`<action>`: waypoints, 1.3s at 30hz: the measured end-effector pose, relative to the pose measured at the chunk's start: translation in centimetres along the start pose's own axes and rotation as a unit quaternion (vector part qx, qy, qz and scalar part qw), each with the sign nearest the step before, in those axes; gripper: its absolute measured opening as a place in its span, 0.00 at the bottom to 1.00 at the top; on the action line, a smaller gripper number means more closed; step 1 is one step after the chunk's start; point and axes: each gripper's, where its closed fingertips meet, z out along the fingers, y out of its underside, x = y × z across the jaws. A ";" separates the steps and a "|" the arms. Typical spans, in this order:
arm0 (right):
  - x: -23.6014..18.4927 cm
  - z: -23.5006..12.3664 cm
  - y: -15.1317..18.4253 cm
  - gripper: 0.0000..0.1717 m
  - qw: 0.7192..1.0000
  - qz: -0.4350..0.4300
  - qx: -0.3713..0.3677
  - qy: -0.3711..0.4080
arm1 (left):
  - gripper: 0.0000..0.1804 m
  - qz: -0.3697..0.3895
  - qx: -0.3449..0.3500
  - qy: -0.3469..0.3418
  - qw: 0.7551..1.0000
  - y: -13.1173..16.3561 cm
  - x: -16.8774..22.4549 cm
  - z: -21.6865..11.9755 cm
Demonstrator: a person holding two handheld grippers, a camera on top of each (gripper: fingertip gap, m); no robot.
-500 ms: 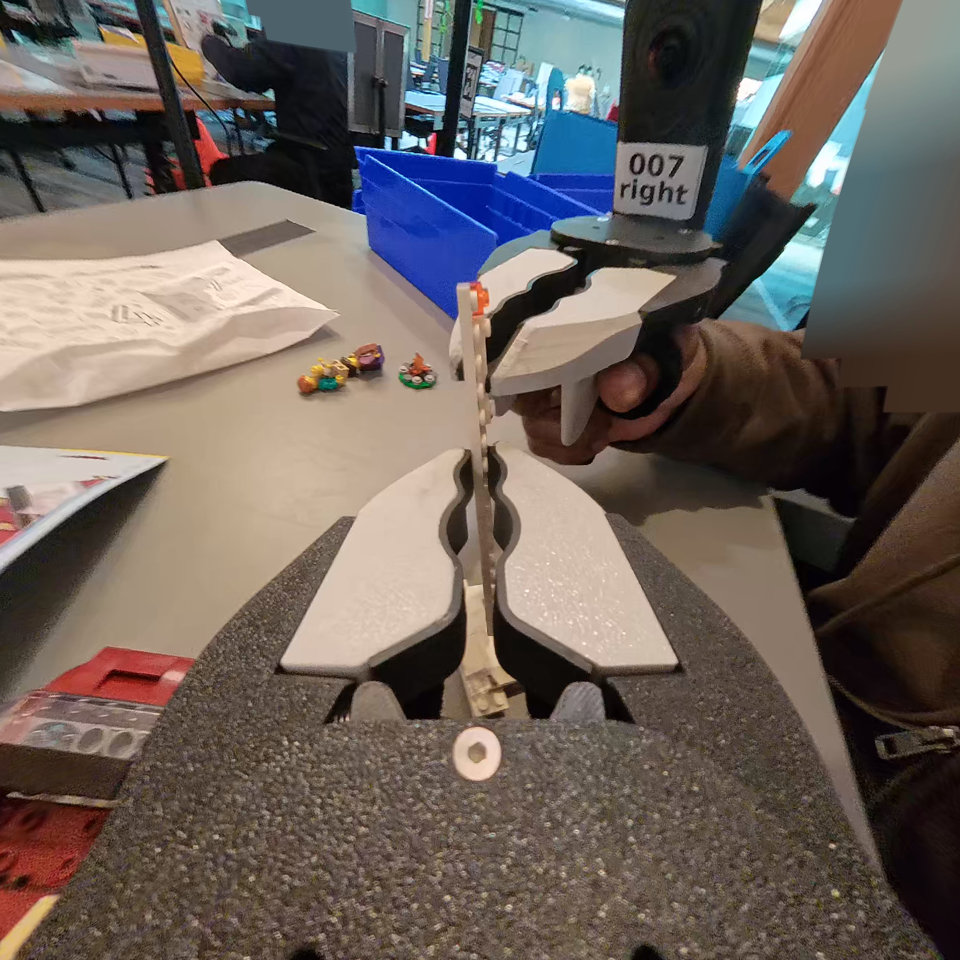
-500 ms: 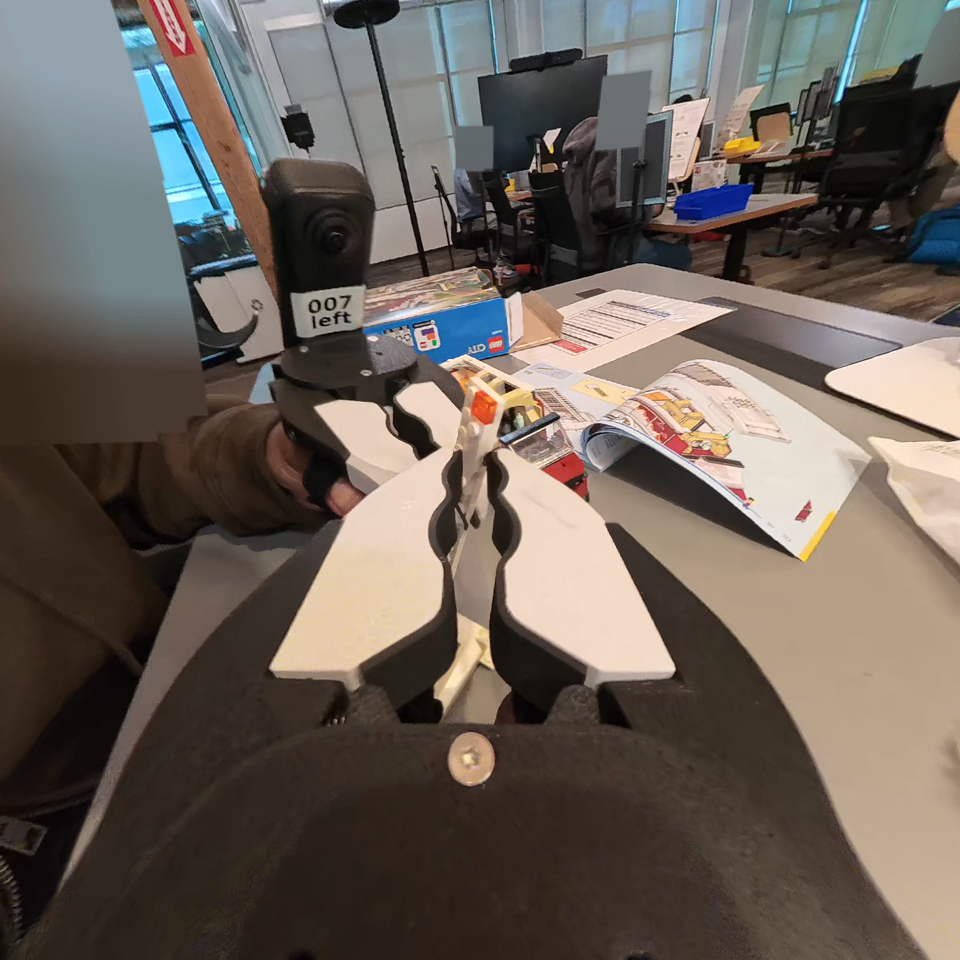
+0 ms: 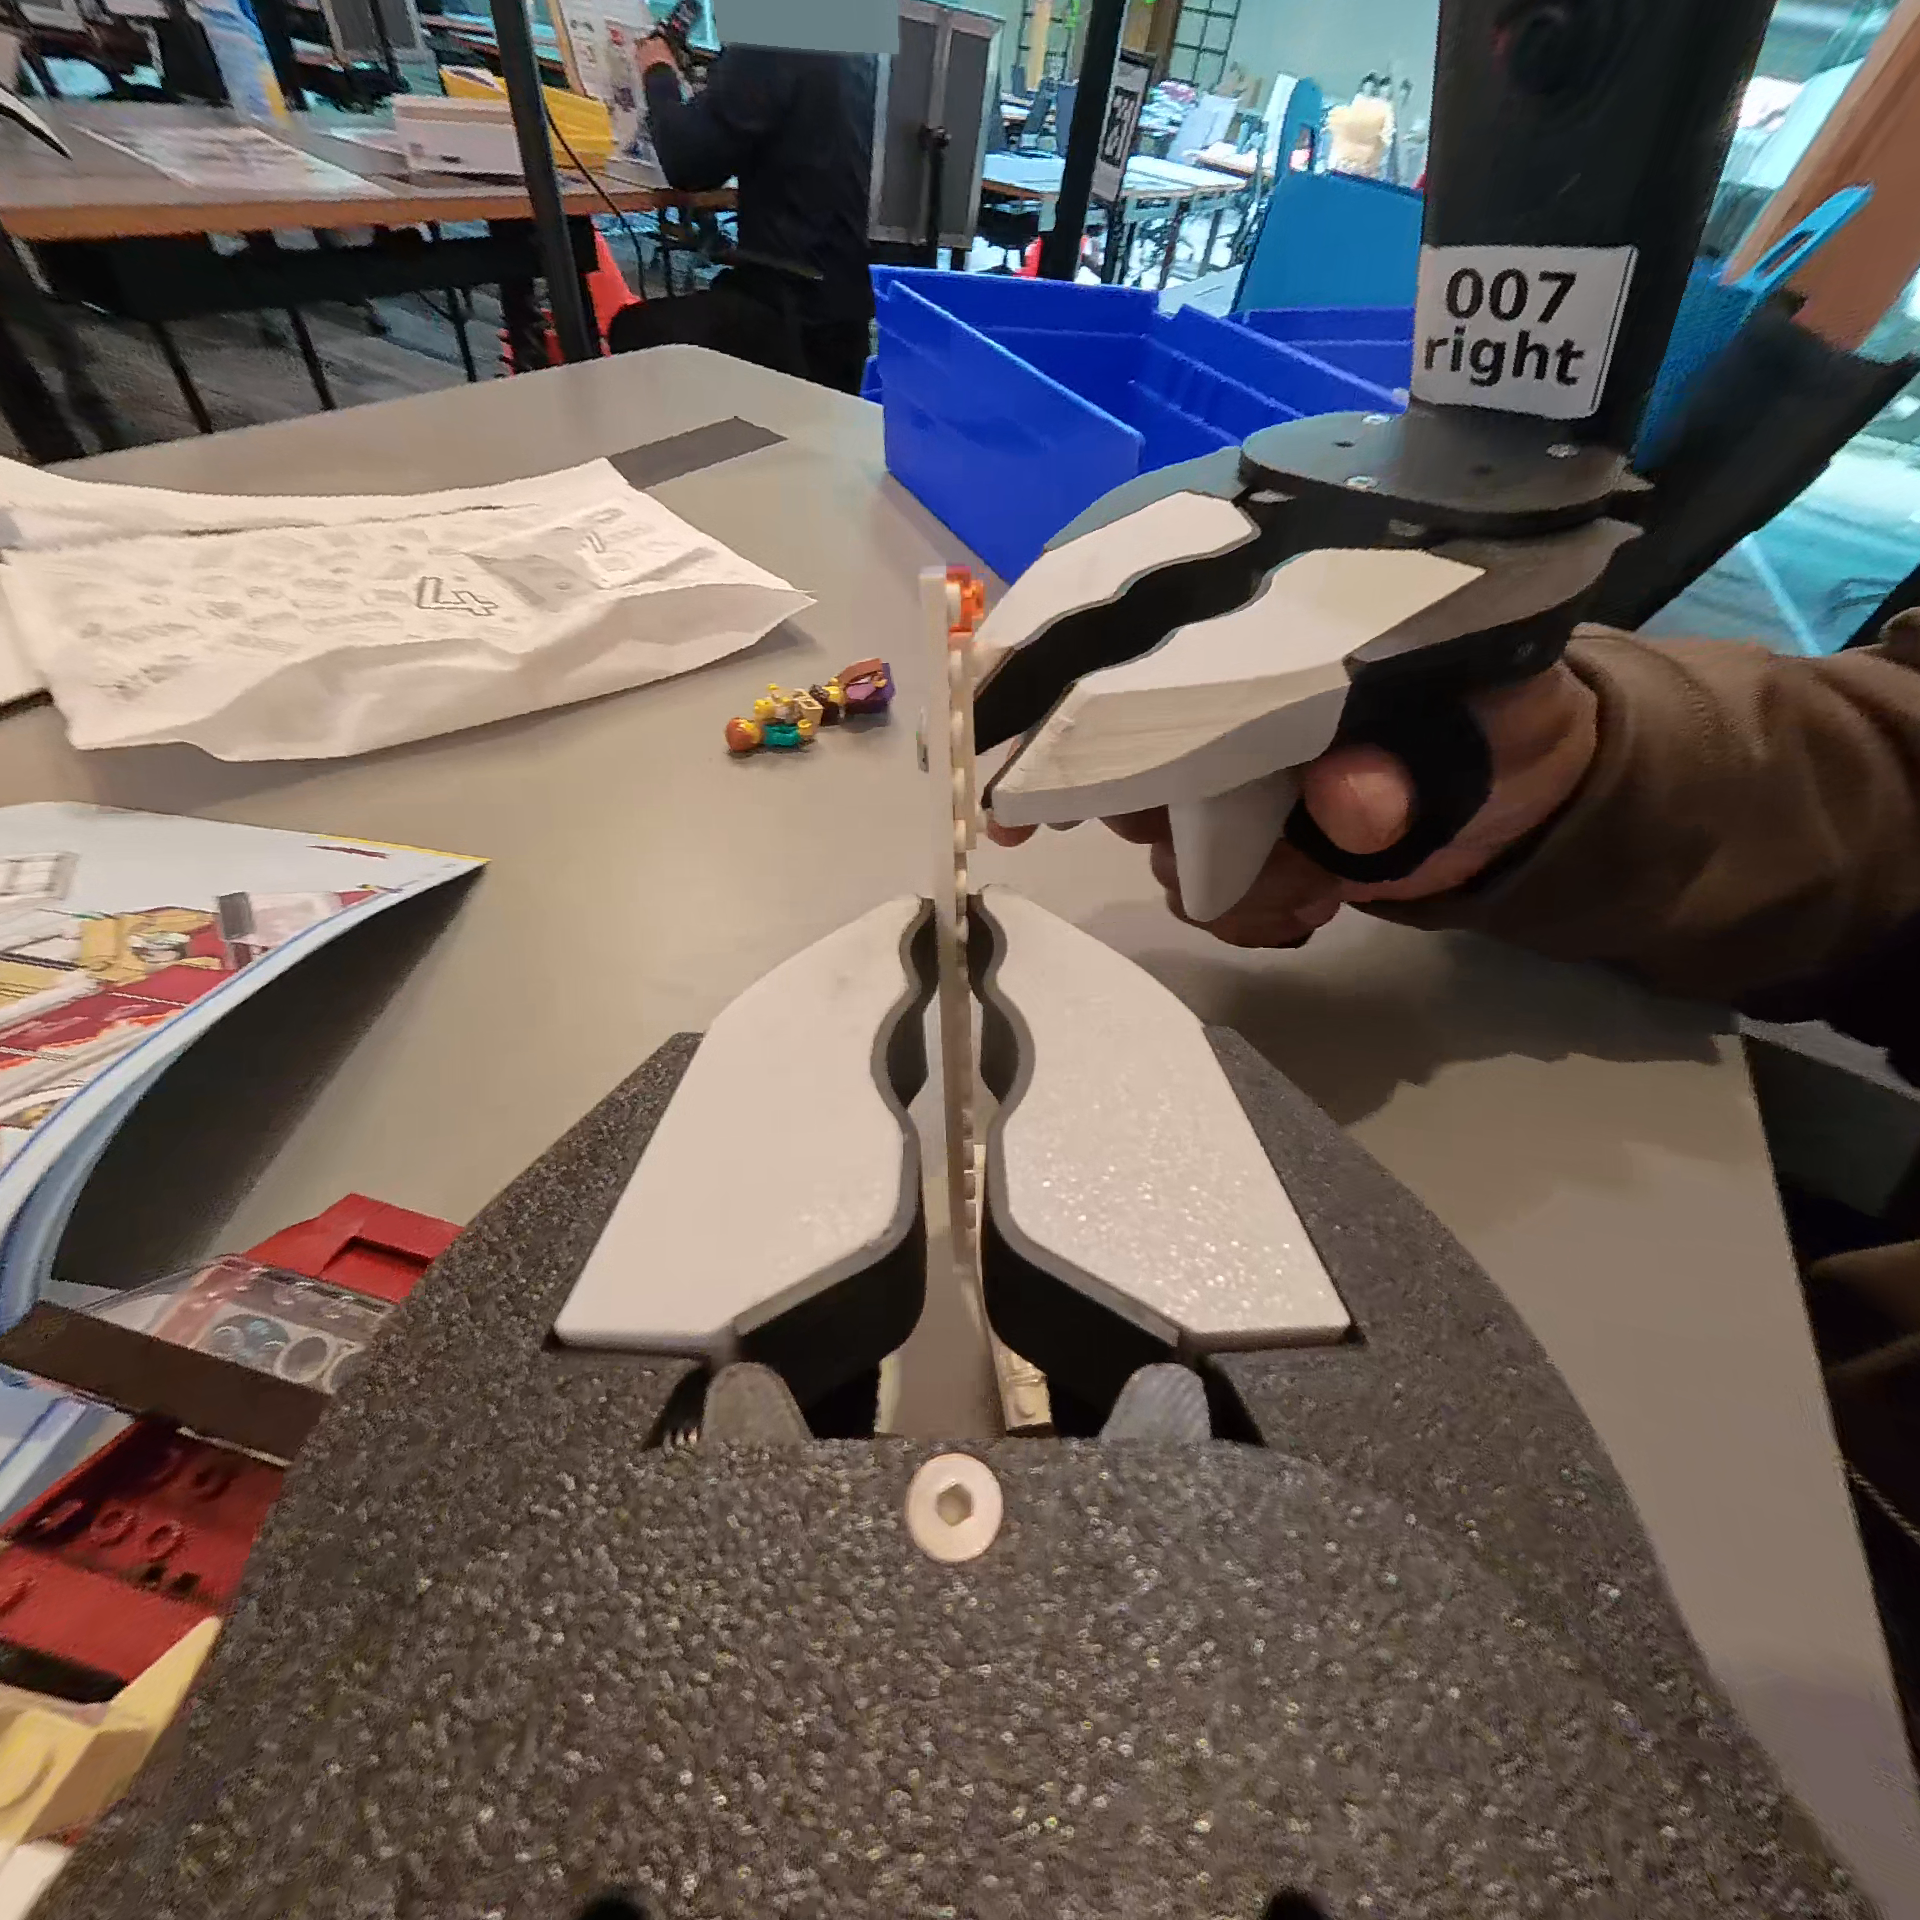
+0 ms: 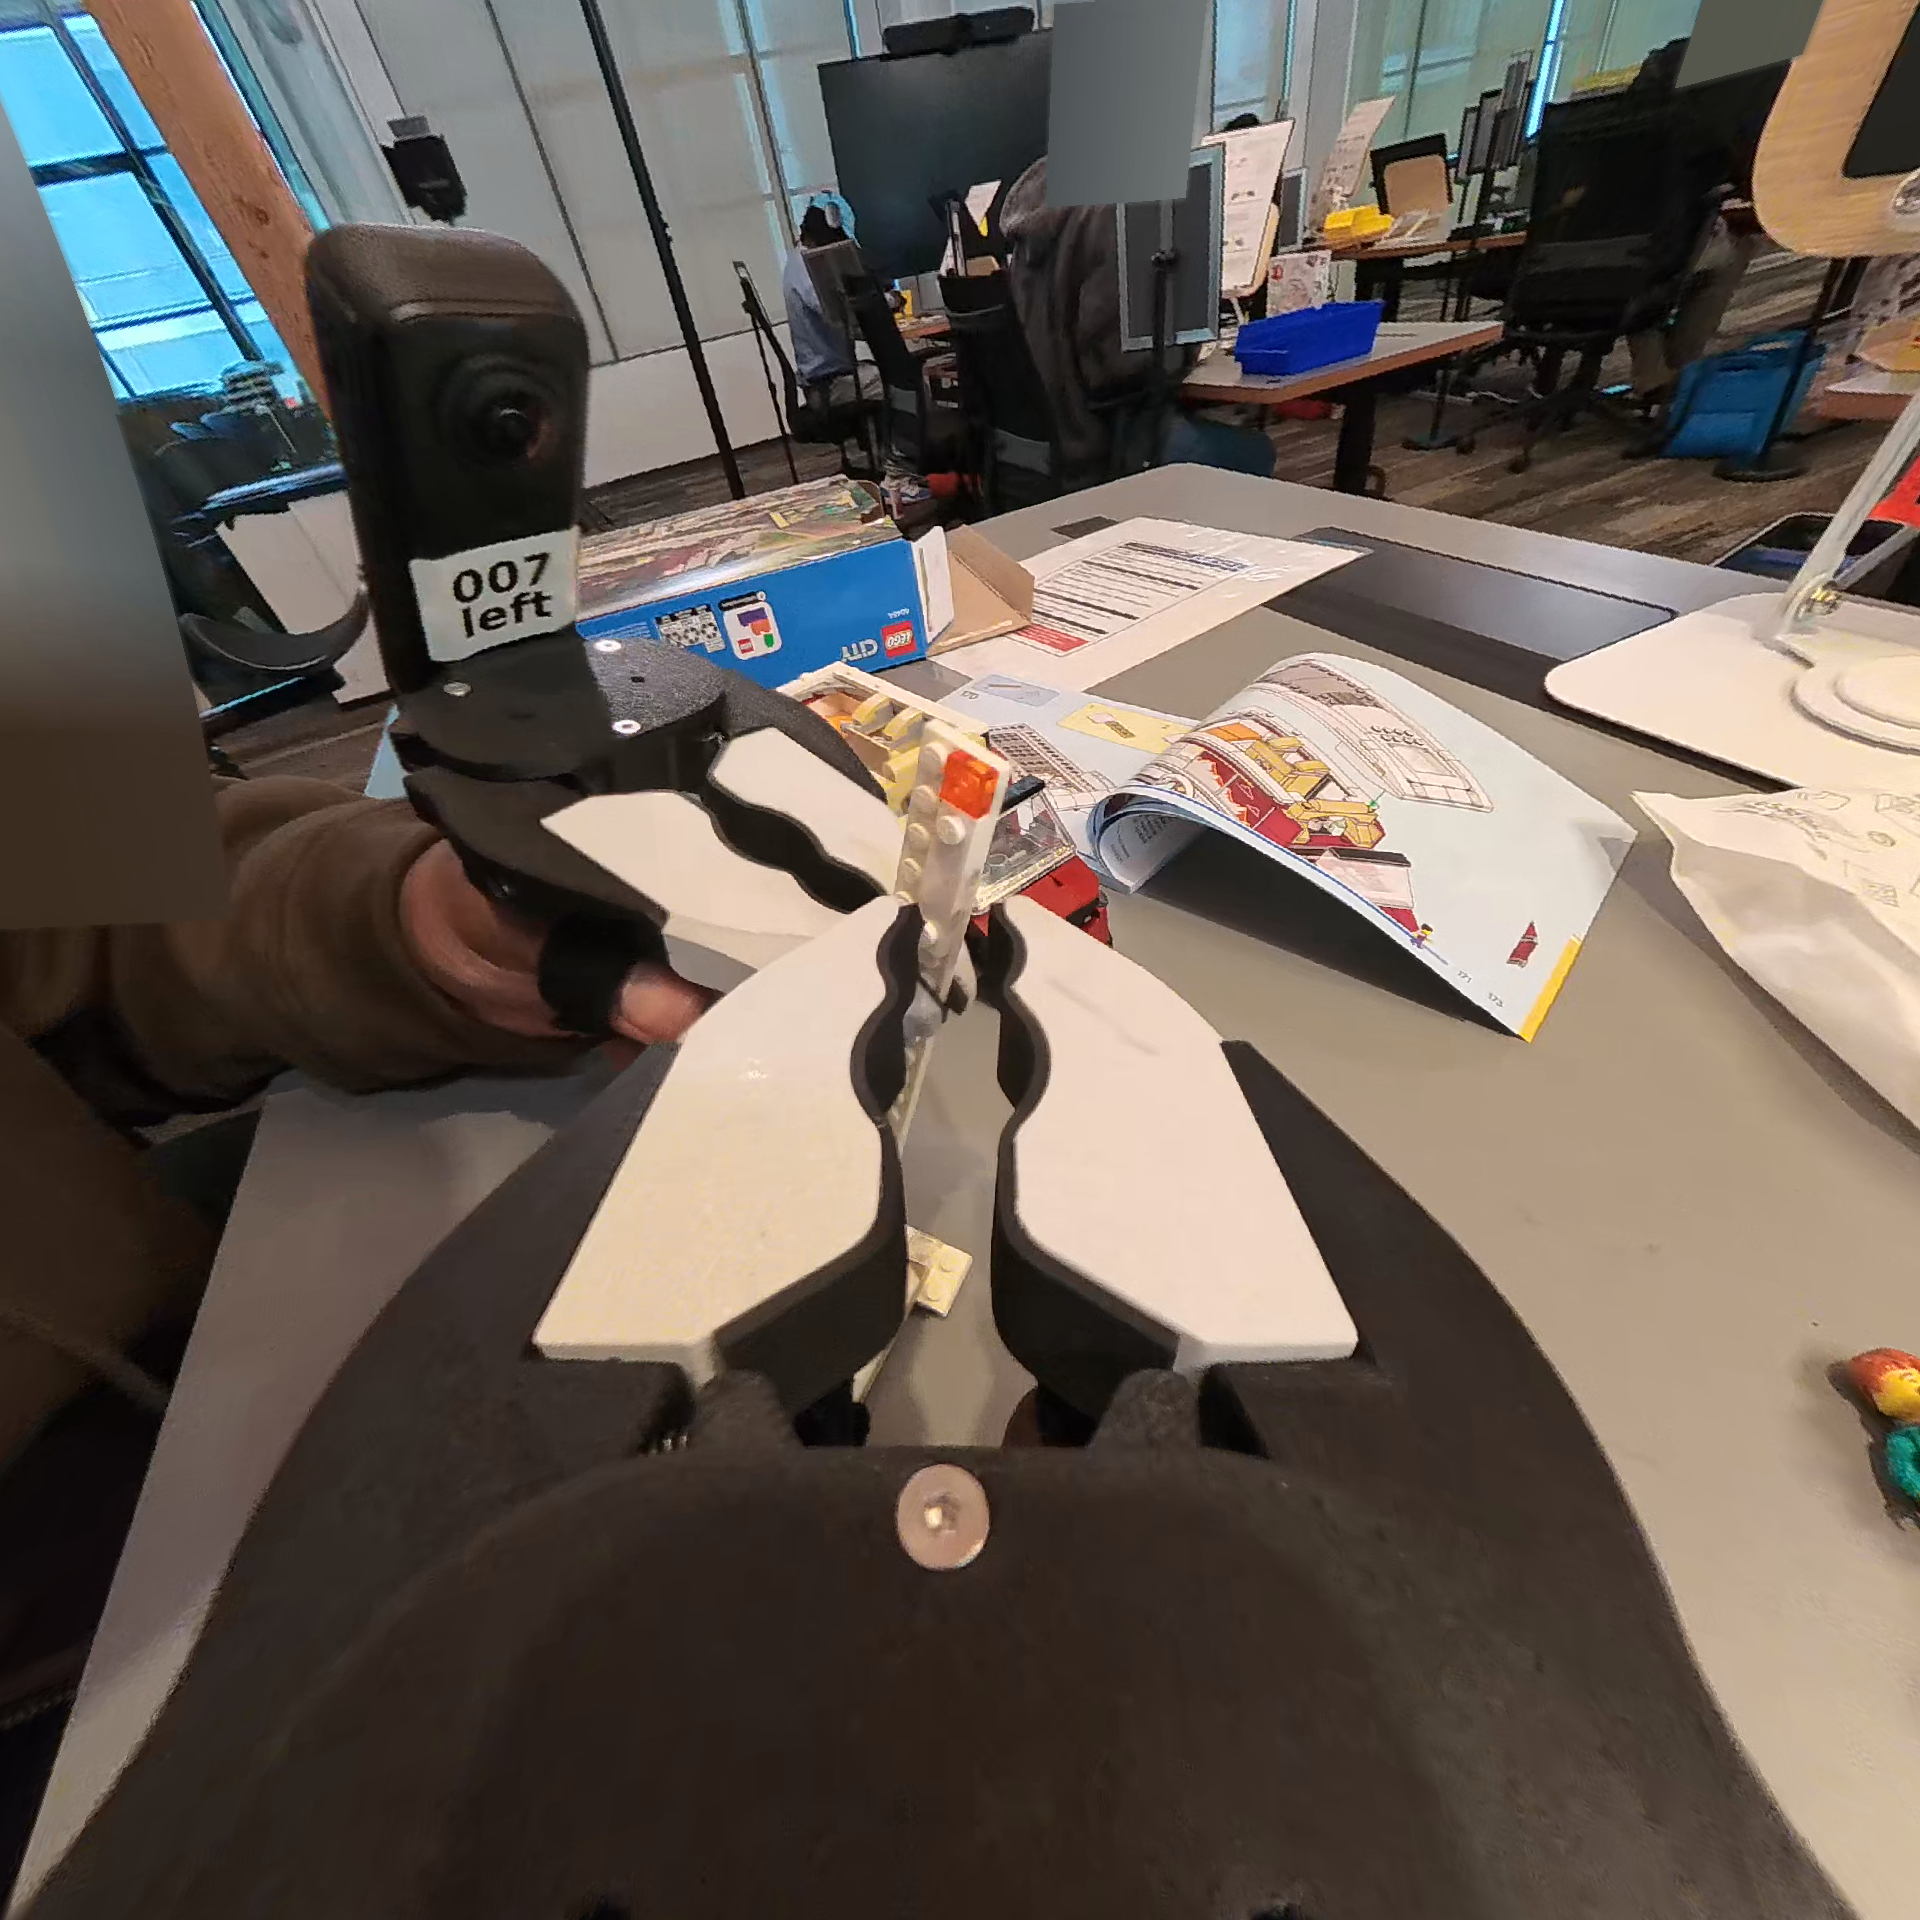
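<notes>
Left wrist view: your left gripper (image 3: pixel 951 914) pinches the long white studded toy-brick plate (image 3: pixel 954 790) mid-frame; the right gripper (image 4: pixel 940 925) straddles its upper part, contact unclear. Twist and it could snap.

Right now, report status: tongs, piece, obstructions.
Left tongs clamped on white studded plate. Right tongs astride same plate, contact unclear. Orange tile tops plate.

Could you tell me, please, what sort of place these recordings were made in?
Probably a shared open-plan workshop or lab: rows of worktables with office chairs, blue parts bins, and on the grey table an open building-toy instruction booklet and toy figures.
</notes>
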 end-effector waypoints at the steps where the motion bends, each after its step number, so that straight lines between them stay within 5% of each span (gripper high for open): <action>1: 0.0 0.0 0.0 0.07 1.000 0.002 0.000 0.000 | 0.03 0.010 -0.001 -0.009 1.000 0.0 -0.1 0.0; 13: -0.4 0.0 0.3 0.06 0.999 -0.044 0.001 0.001 | 0.03 0.113 -0.013 -0.056 0.992 0.2 0.2 0.1; 17: -1.6 -0.7 -0.7 0.05 0.997 -0.006 0.024 -0.069 | 0.03 0.170 0.014 -0.024 0.985 -0.9 1.4 -0.4; 22: -2.0 -1.1 -0.7 0.05 0.995 0.004 0.015 -0.103 | 0.03 0.149 0.027 0.016 0.988 -1.0 2.0 -0.4; 29: -0.8 -0.5 0.0 0.04 0.995 -0.089 -0.019 0.031 | 0.03 0.209 -0.009 -0.098 0.973 -0.3 0.1 -0.2; 39: -0.8 -0.9 0.7 0.04 0.999 -0.034 -0.002 -0.010 | 0.02 0.271 -0.020 -0.146 0.951 -0.1 -0.4 -0.1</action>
